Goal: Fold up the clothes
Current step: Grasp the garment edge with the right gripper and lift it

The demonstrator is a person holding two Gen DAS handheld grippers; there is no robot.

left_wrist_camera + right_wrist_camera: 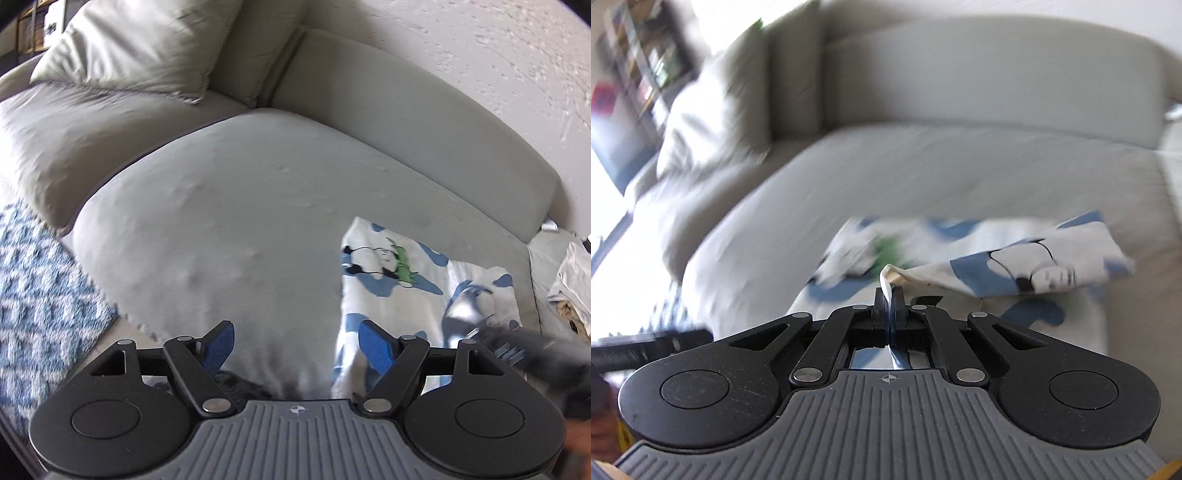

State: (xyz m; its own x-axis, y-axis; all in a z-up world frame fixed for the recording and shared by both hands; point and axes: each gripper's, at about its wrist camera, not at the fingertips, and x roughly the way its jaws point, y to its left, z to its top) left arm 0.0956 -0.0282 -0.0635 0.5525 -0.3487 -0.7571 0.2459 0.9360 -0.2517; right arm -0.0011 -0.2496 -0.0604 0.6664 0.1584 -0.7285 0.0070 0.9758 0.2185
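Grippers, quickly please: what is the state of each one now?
Left gripper: open, holding nothing, above the sofa cushion.
Right gripper: shut on an edge of the printed garment.

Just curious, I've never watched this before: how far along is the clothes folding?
Early to midway, it seems. The printed garment lies on the sofa cushion, partly doubled over. The right gripper is pinching its edge, lifted; the left gripper is open, holding nothing. Finishing folds remain, and a pile waits at the side.
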